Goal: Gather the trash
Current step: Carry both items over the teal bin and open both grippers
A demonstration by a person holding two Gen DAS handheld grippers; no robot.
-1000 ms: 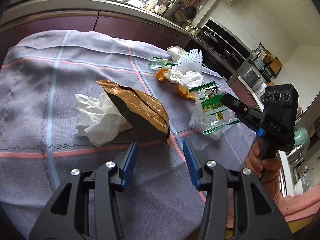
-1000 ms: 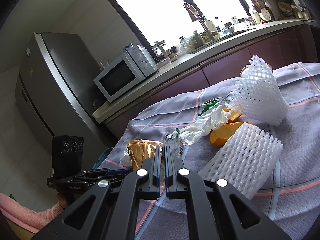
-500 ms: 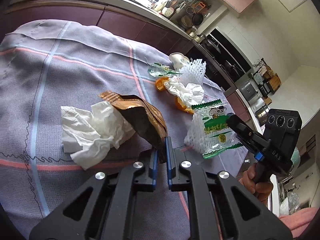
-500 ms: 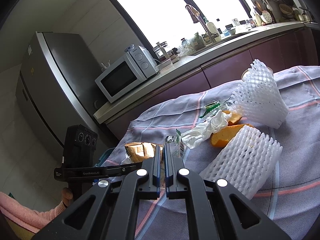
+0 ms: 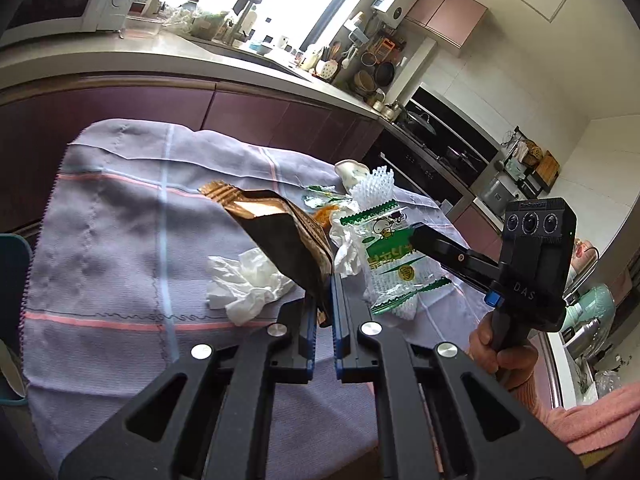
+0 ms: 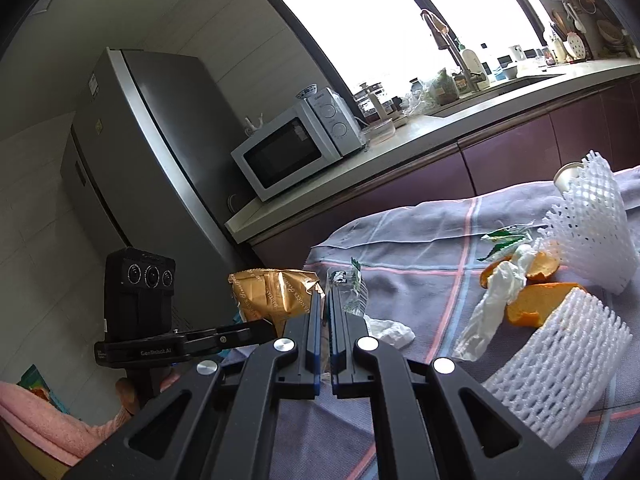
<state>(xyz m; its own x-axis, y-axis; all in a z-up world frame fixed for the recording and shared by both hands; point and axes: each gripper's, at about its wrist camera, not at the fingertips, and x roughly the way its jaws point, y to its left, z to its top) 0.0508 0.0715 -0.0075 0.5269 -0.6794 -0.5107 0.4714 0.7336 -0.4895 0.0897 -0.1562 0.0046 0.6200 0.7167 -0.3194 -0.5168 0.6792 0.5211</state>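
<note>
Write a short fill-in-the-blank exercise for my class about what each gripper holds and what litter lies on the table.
1. The left gripper is shut on a brown and gold ____ bag.
2. The right gripper pinches a clear wrapper printed in white and ____.
3. Orange peel lies beside a white foam ____ sleeve.
4. A crumpled white ____ lies on the lilac tablecloth, below the lifted bag.

Missing words: snack; green; net; tissue

Open tablecloth (image 5: 108,240) left of and beyond the left fingers (image 5: 310,320), broken only by a crumpled tissue (image 5: 248,280) just ahead-left. Right of them, crowded: foam nets (image 6: 560,364), orange peel (image 6: 536,304), wrappers (image 5: 320,196). Counter cabinets (image 5: 248,112) wall off the far edge.
</note>
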